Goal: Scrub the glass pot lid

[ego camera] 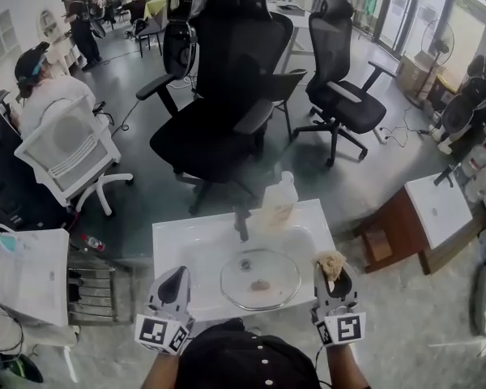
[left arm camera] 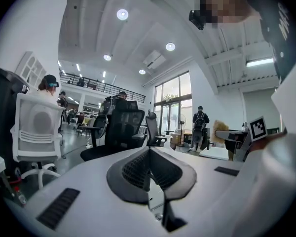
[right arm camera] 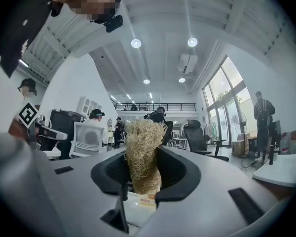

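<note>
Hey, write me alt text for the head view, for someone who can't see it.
Seen from above, a glass pot lid lies in a white sink between two hand-held grippers. The right gripper is shut on a tan fibrous scrubber; the left gripper is shut and empty. A bottle stands at the sink's far edge, black office chairs beyond.

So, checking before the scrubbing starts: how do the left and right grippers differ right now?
The right gripper is shut on a straw-coloured fibre scrubber; the left gripper is shut on nothing. The left gripper sits left of the glass lid, the right gripper right of it. Both carry marker cubes.
</note>
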Tool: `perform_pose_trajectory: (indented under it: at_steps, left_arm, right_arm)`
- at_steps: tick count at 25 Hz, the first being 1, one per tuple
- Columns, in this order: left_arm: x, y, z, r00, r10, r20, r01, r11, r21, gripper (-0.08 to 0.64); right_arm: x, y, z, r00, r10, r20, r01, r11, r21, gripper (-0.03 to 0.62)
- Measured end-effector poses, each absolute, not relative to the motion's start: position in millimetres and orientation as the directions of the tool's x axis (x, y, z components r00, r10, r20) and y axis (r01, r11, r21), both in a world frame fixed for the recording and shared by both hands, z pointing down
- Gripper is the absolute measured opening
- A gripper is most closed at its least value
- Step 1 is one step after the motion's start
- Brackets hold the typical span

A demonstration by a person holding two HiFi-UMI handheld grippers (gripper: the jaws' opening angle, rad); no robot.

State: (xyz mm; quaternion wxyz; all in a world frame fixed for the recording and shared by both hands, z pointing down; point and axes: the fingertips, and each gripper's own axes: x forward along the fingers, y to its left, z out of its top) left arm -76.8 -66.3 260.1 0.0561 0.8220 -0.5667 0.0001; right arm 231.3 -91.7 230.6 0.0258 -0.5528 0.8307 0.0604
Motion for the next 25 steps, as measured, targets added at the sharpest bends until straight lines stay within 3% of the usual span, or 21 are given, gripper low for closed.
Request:
perform_pose_trajectory:
  at_steps: [25]
  left_arm:
    - [-85.6, -74.3, 257.3, 0.358, -0.932, 0.051, -0.931, -0.352, 0.09, 0.026]
  right_arm:
    - [195.0, -105.1, 224.5, -0.446, -0.89, -0.095, -0.895, 0.441, 0.068, 0.147]
